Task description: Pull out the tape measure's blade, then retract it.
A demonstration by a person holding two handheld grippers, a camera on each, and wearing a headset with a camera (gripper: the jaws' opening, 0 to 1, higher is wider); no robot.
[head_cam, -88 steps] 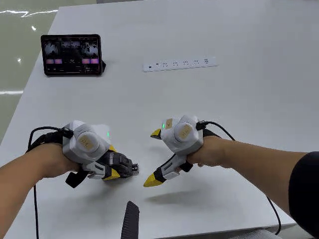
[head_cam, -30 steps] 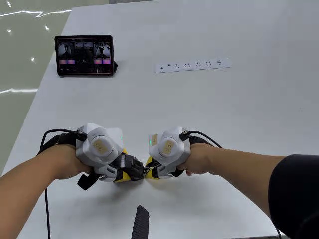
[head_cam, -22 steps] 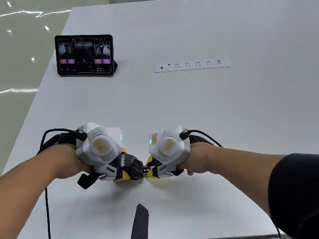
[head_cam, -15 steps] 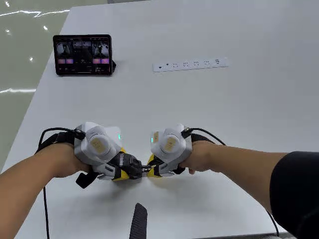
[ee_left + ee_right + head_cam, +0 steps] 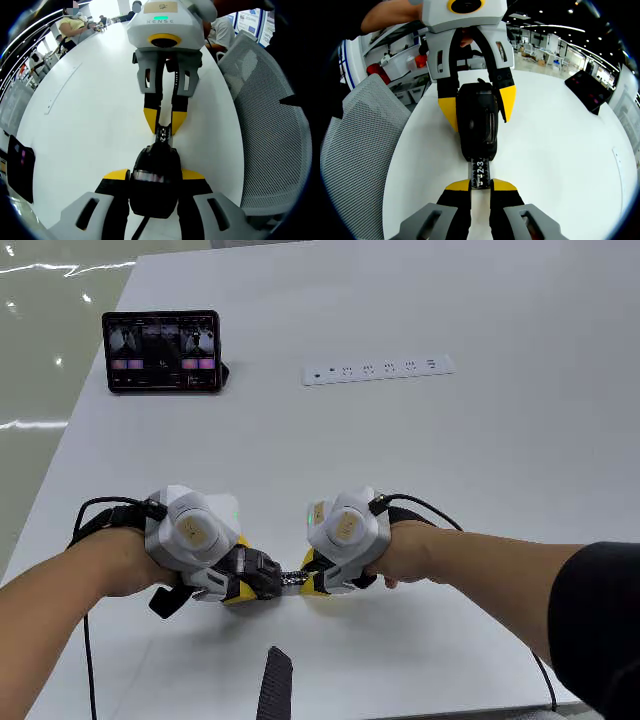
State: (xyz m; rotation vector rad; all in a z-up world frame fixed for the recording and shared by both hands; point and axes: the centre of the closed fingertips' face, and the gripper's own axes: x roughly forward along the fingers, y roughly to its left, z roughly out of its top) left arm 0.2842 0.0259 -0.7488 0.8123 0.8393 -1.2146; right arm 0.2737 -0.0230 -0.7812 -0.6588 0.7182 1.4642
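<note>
A black tape measure sits low over the white table, with my left gripper shut on its case. In the left gripper view the case lies between the yellow-tipped fingers of the left gripper. My right gripper faces it from the right, shut on the end of the blade. A short stretch of blade with printed numbers runs from the case into the right gripper. The right gripper pinches the blade close to the case mouth.
A tablet stands at the table's far left, and a white power strip lies at the far middle. A dark strap lies at the near edge. A mesh chair stands beside the table. Cables trail from both grippers.
The right gripper, open and apart earlier, came in and shut on the blade's end. Since half a second ago it has drawn slightly right, baring a short length of blade.
</note>
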